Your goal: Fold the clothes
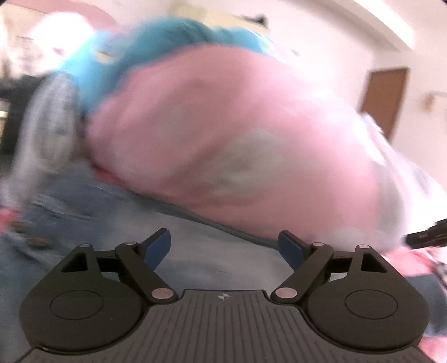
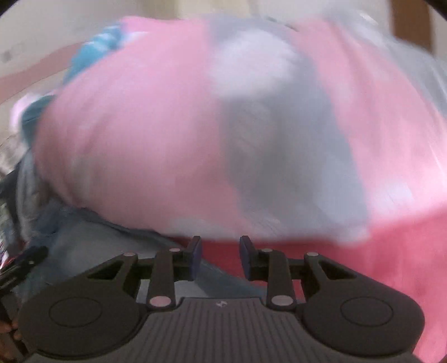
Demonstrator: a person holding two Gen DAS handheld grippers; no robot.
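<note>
While both views blur, pink garment (image 1: 223,134) mounded crosswise, left tool (image 1: 225,247) wide, right tool (image 2: 220,257) narrower, both empty.

1. Brown wooden door (image 1: 387,97): stands at the right of the left wrist view, set into a pale wall; blurred.
2. Pale wall (image 1: 335,33): fills the upper right of the same view, white to cream.
3. Dark furniture (image 1: 11,111): a blurred dark mass at the far left edge; its kind cannot be told.
4. Brown panel (image 2: 410,22): upper right corner of the right wrist view, cut off by the frame edge.
</note>
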